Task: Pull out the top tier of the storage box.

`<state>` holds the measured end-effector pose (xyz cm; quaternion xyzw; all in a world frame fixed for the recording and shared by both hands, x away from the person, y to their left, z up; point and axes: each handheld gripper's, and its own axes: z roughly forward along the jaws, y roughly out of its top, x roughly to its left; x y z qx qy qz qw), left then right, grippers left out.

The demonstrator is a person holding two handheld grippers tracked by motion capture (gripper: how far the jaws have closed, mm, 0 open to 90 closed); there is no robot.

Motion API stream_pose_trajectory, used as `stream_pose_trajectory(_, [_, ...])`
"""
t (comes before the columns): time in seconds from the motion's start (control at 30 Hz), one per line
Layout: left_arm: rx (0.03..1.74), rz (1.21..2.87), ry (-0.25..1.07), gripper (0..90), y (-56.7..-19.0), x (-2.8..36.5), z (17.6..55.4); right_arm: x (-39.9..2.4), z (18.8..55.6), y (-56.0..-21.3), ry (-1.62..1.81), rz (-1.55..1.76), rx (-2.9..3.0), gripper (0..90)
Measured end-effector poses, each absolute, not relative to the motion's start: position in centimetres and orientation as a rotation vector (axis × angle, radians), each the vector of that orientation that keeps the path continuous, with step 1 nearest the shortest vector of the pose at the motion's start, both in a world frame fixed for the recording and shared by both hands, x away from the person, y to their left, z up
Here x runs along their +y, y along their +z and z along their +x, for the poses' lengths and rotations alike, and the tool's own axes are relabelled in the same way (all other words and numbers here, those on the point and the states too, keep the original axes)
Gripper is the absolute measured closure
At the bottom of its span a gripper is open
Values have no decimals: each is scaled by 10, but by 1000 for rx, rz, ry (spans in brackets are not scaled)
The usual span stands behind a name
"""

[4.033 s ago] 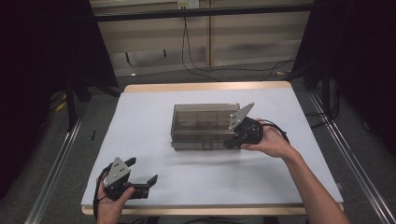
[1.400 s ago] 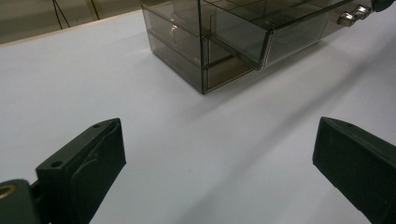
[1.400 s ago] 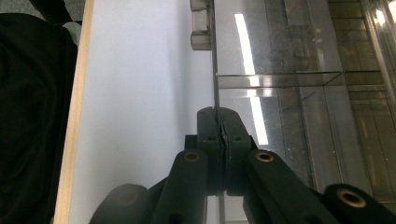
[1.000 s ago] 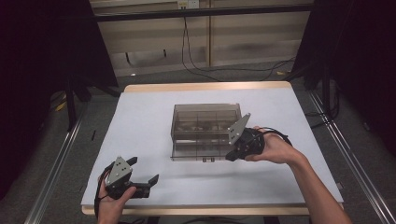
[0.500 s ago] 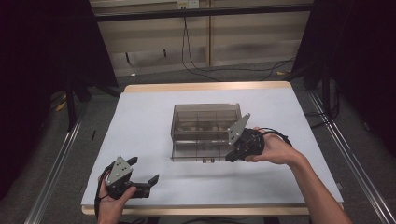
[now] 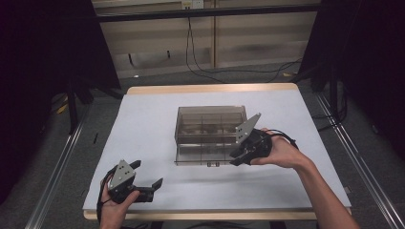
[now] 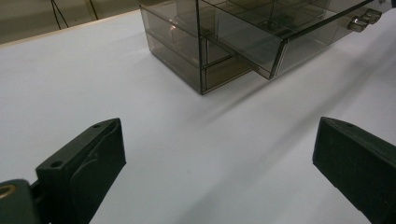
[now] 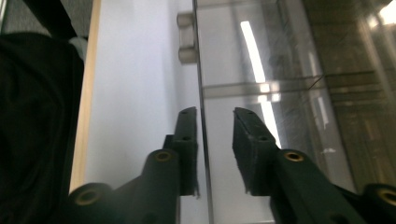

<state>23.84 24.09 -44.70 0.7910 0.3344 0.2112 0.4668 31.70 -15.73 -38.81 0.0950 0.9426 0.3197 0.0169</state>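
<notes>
Drawer [image 6: 206, 153] of the smoky clear organizer [image 6: 210, 125] stood pulled partway out near the desk's [image 6: 143, 124] middle. Right gripper [image 6: 237, 156] straddled its front wall; its fingers [image 8: 247, 135] had just been opening, a gap beside the wall, so the pull looked finished. Left gripper [image 6: 145, 179] rested near the desk's front edge, fingers [image 7: 88, 158] wide apart, empty. Drawer contents were hard to make out through the tinted plastic.

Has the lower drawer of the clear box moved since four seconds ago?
Yes. The lower drawer now sticks out toward the table's near edge, beyond the clear box, which stays put. The right gripper straddles its front.
</notes>
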Motion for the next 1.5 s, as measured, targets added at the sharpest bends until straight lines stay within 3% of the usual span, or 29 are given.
stream_pose_trajectory(0.07, [823, 1944, 522, 24, -447, 241, 239, -159, 317, -387, 1016, 293, 2922, 642])
stream_pose_trajectory(0.47, [825, 1943, 521, 24, -448, 239, 240, -170, 305, -368, 1207, 497, 2662, 330])
stream_pose_trajectory(1.03, [828, 1955, 526, 26, -448, 236, 243, -215, 286, -374, 1347, 878, 2349, 166])
stream_pose_trajectory(1.5, [837, 1952, 519, 26, -448, 234, 240, -248, 262, -387, 1383, 1057, 2173, 168])
